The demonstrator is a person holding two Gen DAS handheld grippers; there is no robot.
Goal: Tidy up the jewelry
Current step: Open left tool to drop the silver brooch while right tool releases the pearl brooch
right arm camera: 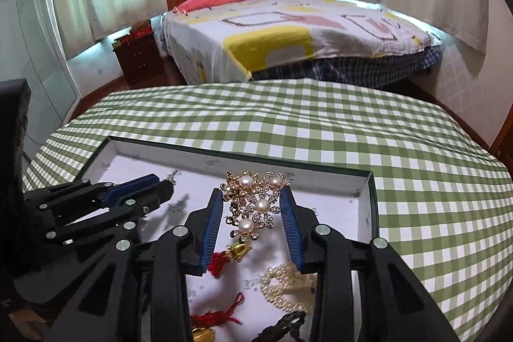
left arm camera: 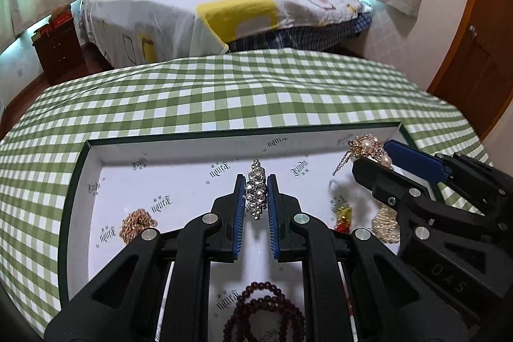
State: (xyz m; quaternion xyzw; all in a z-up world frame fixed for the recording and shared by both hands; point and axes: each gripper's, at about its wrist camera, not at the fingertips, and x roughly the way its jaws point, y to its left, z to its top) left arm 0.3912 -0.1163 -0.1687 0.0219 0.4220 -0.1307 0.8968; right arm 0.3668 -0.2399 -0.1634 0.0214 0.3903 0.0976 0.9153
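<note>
A shallow white-lined tray (left arm camera: 243, 134) with a dark green rim lies on the checked cloth. My left gripper (left arm camera: 256, 181) is shut on a sparkling rhinestone brooch (left arm camera: 256, 196), held just above the tray's middle. My right gripper (right arm camera: 250, 194) is shut on a gold flower brooch with pearls (right arm camera: 256, 205), over the tray's right end (right arm camera: 368, 197). In the left wrist view the right gripper (left arm camera: 373, 154) and its pearl brooch (left arm camera: 365, 145) are at the far right. In the tray lie a gold chain (left arm camera: 136, 223), a dark red bead bracelet (left arm camera: 266, 310), a pearl strand (right arm camera: 285, 287) and a red tassel with a gold charm (right arm camera: 237, 252).
The table carries a green-and-white checked cloth (left arm camera: 224, 95) that stretches well beyond the tray. Behind it stand a bed (left arm camera: 224, 8) with a patterned cover, a dark nightstand (left arm camera: 57, 47) on the left and a wooden door (left arm camera: 474, 47) on the right. A second red tassel (right arm camera: 221, 316) lies near the tray's front.
</note>
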